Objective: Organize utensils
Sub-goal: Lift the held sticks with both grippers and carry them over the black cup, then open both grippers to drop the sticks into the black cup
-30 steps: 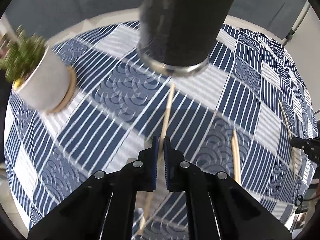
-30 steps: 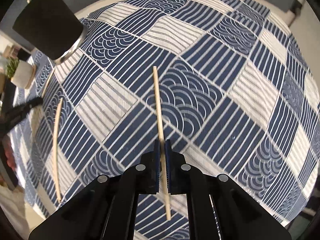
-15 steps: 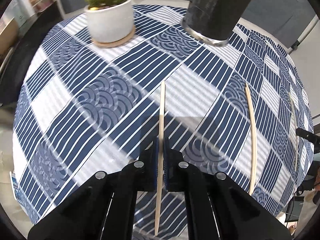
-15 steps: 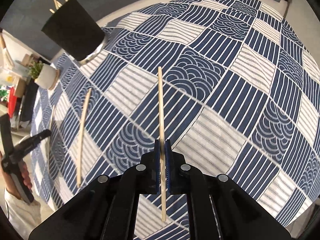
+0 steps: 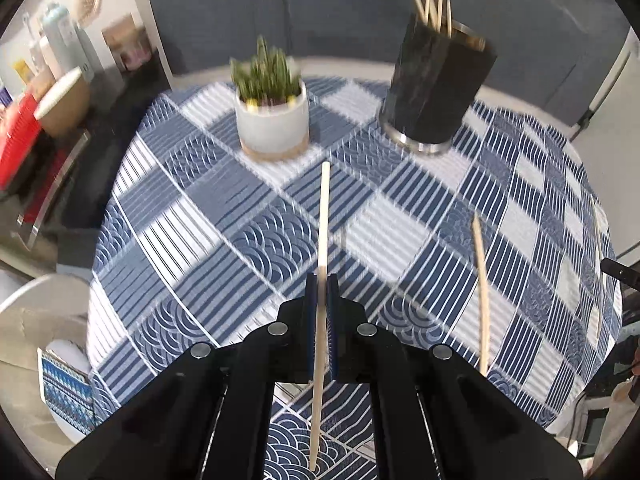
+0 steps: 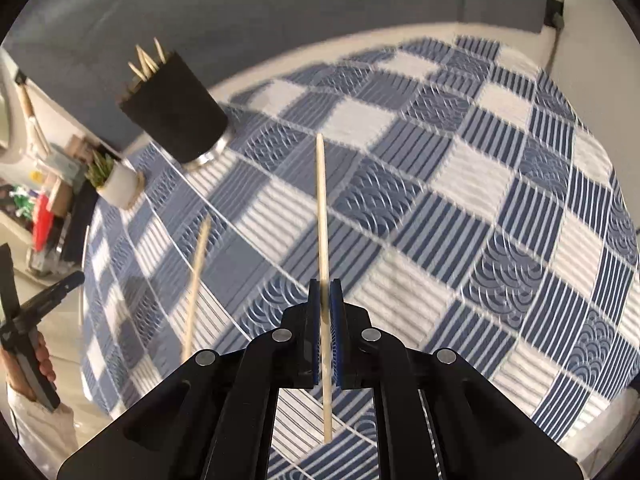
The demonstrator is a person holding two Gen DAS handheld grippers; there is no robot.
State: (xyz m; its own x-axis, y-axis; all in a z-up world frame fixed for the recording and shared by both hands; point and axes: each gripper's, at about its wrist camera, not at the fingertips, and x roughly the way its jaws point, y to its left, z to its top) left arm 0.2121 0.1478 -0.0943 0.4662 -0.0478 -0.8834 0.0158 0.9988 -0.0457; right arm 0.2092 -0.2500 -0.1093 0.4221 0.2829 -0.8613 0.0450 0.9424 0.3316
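Left wrist view: the left gripper has its jaws clenched on a pale wooden chopstick, which sticks out ahead of the jaws and trails back below them. A second ago this view sat low over the blue-and-white patterned tablecloth, with the dark cylindrical utensil holder with a metal base ring looming right overhead; now the view is higher and pulled back, and the holder stands far ahead to the right with several chopstick tips poking out of its top. The small green plant in a white pot on a wooden coaster, at the far left edge before, now sits ahead left of centre, left of the holder. A second loose wooden chopstick lies on the surface to the right, apart from the held one. The frame is motion-blurred.

Right wrist view: the left gripper and the hand holding it show at the left edge. The same loose chopstick lies left of centre. The right gripper has its jaws clamped on another pale wooden chopstick. Compared with a second ago, this stick is off the cloth, the view is higher, and the holder and plant sit further in from the upper left edge.
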